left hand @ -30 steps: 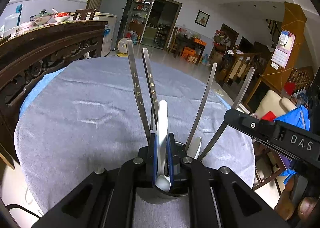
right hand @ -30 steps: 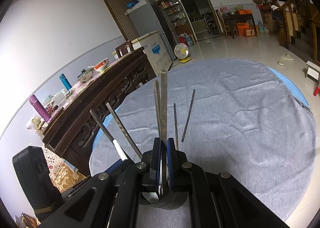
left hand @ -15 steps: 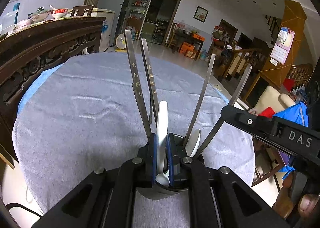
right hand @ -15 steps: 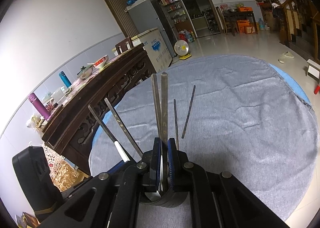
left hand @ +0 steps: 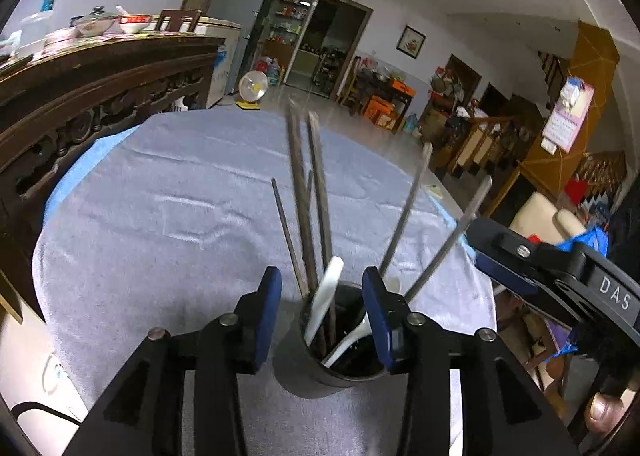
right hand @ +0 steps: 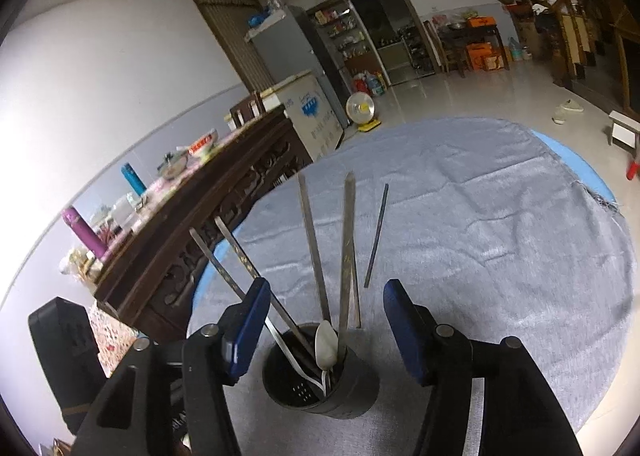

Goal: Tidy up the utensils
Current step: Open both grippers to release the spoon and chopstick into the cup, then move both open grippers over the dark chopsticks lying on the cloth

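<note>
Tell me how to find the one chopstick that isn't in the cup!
Look at the round table under the grey cloth. Near its middle stands a dark utensil cup bristling with metal chopsticks and white spoons. Just beyond it, one thin dark chopstick lies flat on the cloth, alone, the only one not standing in the cup.

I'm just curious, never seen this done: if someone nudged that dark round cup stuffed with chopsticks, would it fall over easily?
Possibly. The dark round utensil cup carries long metal chopsticks leaning far above its rim, so it looks top-heavy. The soft grey tablecloth would probably grip its base, making it tip rather than slide.
</note>
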`<action>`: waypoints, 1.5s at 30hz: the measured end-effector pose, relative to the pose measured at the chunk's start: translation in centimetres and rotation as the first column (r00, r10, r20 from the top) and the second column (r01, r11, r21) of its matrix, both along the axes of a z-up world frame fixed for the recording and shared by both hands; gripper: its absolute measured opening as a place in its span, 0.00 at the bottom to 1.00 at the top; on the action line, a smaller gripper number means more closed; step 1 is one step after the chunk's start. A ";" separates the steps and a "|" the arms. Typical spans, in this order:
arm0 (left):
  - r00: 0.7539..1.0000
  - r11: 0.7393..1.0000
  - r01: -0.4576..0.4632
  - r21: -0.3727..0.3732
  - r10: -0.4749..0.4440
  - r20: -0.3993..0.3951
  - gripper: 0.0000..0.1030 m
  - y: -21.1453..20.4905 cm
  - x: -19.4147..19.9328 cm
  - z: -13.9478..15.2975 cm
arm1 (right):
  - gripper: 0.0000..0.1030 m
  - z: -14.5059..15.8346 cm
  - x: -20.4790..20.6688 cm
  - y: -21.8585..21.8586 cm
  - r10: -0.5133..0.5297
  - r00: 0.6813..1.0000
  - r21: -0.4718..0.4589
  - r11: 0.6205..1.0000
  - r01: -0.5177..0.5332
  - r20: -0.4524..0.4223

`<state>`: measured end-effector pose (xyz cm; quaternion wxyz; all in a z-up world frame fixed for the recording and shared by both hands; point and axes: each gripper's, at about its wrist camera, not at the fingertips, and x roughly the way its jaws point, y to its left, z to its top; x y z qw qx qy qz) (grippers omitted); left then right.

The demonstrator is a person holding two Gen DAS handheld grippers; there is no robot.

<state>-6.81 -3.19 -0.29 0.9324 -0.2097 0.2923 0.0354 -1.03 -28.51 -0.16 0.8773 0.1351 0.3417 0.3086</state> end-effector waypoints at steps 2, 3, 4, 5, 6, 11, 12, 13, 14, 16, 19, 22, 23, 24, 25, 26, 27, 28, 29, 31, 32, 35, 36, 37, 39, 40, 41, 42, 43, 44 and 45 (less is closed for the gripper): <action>1.000 1.000 -0.025 -0.015 0.025 0.017 0.48 0.9 -0.5 0.6 | 0.62 0.6 -0.1 -1.3 -0.024 1.000 0.036 0.999 0.023 0.006; 0.998 0.999 -0.048 -0.026 0.049 0.031 0.52 1.6 -0.8 1.1 | 0.63 0.9 -0.2 -1.8 -0.034 0.999 0.048 0.998 0.033 0.011; 0.997 0.997 -0.069 -0.034 0.070 0.042 0.57 2.2 -1.1 1.5 | 0.65 1.2 -0.3 -2.2 -0.046 0.999 0.057 0.997 0.045 0.017; 0.994 0.995 -0.092 -0.044 0.095 0.053 0.58 2.8 -1.4 1.9 | 0.67 1.6 -0.4 -2.9 -0.063 0.998 0.068 0.996 0.061 0.028; 0.992 0.993 -0.110 -0.052 0.113 0.060 0.60 3.3 -1.6 2.2 | 0.68 1.9 -0.5 -3.5 -0.080 0.996 0.076 0.994 0.077 0.038; 0.973 0.973 -0.217 -0.082 0.223 0.064 0.66 6.7 -2.2 3.0 | 0.75 2.1 0.0 -5.9 -0.159 0.987 0.108 0.982 0.154 0.037; 0.969 0.968 -0.238 -0.084 0.243 0.053 0.68 7.4 -2.2 2.9 | 0.76 1.9 0.2 -6.3 -0.172 0.985 0.113 0.979 0.168 0.028; 0.964 0.962 -0.261 -0.084 0.264 0.031 0.68 8.3 -2.0 2.7 | 0.76 1.6 0.5 -6.7 -0.189 0.982 0.117 0.976 0.186 0.013; 0.959 0.956 -0.280 -0.088 0.282 0.012 0.68 8.9 -2.0 2.4 | 0.77 1.1 0.8 -7.1 -0.200 0.980 0.119 0.973 0.199 -0.007; 0.949 0.945 -0.315 -0.087 0.313 -0.029 0.68 10.1 -1.6 1.6 | 0.77 -0.1 1.5 -7.5 -0.210 0.977 0.104 0.971 0.214 -0.047; 0.934 0.935 -0.347 -0.075 0.337 -0.115 0.68 11.4 -0.9 -0.3 | 0.77 -2.3 2.6 -7.9 -0.215 0.971 0.072 0.972 0.223 -0.109; 0.916 0.931 -0.362 -0.038 0.348 -0.201 0.68 11.9 0.1 -2.3 | 0.77 -4.6 3.6 -8.0 -0.220 0.961 0.035 0.973 0.229 -0.165; 0.910 0.931 -0.363 -0.030 0.348 -0.224 0.68 12.0 0.5 -3.1 | 0.77 -5.4 3.8 -8.0 -0.226 0.959 0.017 0.973 0.232 -0.173; 0.906 0.932 -0.362 -0.019 0.346 -0.243 0.68 12.1 0.6 -3.6 | 0.77 -6.0 3.9 -7.8 -0.231 0.957 -0.004 0.972 0.234 -0.176; 0.901 0.935 -0.355 -0.008 0.340 -0.270 0.68 12.1 1.0 -4.2 | 0.77 -6.7 4.1 -7.5 -0.236 0.954 -0.032 0.972 0.235 -0.182; 0.896 0.938 -0.347 -0.001 0.331 -0.294 0.68 12.1 1.4 -4.9 | 0.77 -7.3 4.3 -7.3 -0.238 0.952 -0.058 0.971 0.231 -0.190; 0.892 0.941 -0.339 0.009 0.324 -0.314 0.68 11.9 1.7 -5.4 | 0.77 -7.8 4.5 -7.2 -0.238 0.951 -0.078 0.971 0.226 -0.196; 0.888 0.944 -0.328 0.020 0.316 -0.335 0.68 11.9 2.2 -6.0 | 0.77 -8.4 4.7 -7.0 -0.237 0.951 -0.106 0.970 0.219 -0.199; 0.884 0.946 -0.322 0.027 0.311 -0.348 0.68 11.8 2.5 -6.3 | 0.77 -8.9 4.9 -6.8 -0.238 0.952 -0.130 0.968 0.216 -0.194; 0.876 0.951 -0.306 0.047 0.300 -0.378 0.68 11.7 3.0 -7.2 | 0.77 -9.7 5.4 -6.3 -0.239 0.954 -0.194 0.960 0.203 -0.181; 0.871 0.953 -0.298 0.055 0.295 -0.393 0.68 11.6 3.3 -7.6 | 0.77 -10.1 5.7 -5.9 -0.235 0.956 -0.226 0.955 0.192 -0.178; 0.863 0.957 -0.282 0.075 0.287 -0.416 0.68 11.6 4.2 -8.6 | 0.77 -11.0 6.6 -5.1 -0.228 0.960 -0.298 0.939 0.172 -0.164; 0.861 0.957 -0.278 0.079 0.285 -0.421 0.68 11.5 4.6 -8.8 | 0.77 -11.0 6.8 -4.8 -0.228 0.960 -0.314 0.934 0.169 -0.160; 0.860 0.958 -0.274 0.084 0.283 -0.426 0.68 11.5 4.8 -8.9 | 0.77 -11.2 7.1 -4.6 -0.225 0.962 -0.329 0.930 0.165 -0.155; 0.859 0.960 -0.265 0.093 0.278 -0.429 0.68 11.3 5.3 -9.1 | 0.79 -11.4 7.7 -4.1 -0.224 0.965 -0.361 0.919 0.161 -0.139; 0.858 0.961 -0.259 0.100 0.277 -0.434 0.68 11.2 5.6 -9.2 | 0.80 -11.5 8.0 -3.9 -0.223 0.965 -0.372 0.914 0.159 -0.135; 0.856 0.962 -0.251 0.106 0.271 -0.439 0.68 11.1 5.9 -9.4 | 0.81 -11.7 8.4 -3.6 -0.222 0.966 -0.388 0.908 0.156 -0.130; 0.856 0.964 -0.243 0.109 0.266 -0.444 0.68 11.0 6.2 -9.5 | 0.81 -11.9 8.8 -3.3 -0.220 0.967 -0.404 0.902 0.152 -0.128; 0.855 0.965 -0.238 0.112 0.263 -0.447 0.68 11.0 6.5 -9.6 | 0.81 -12.0 9.1 -3.1 -0.218 0.967 -0.413 0.899 0.148 -0.129; 0.855 0.965 -0.233 0.117 0.261 -0.448 0.68 10.9 6.8 -9.7 | 0.81 -12.2 9.4 -2.9 -0.215 0.968 -0.420 0.896 0.142 -0.131; 0.855 0.966 -0.230 0.121 0.259 -0.449 0.68 10.9 7.0 -9.9 | 0.81 -12.3 9.7 -2.8 -0.213 0.968 -0.427 0.894 0.139 -0.131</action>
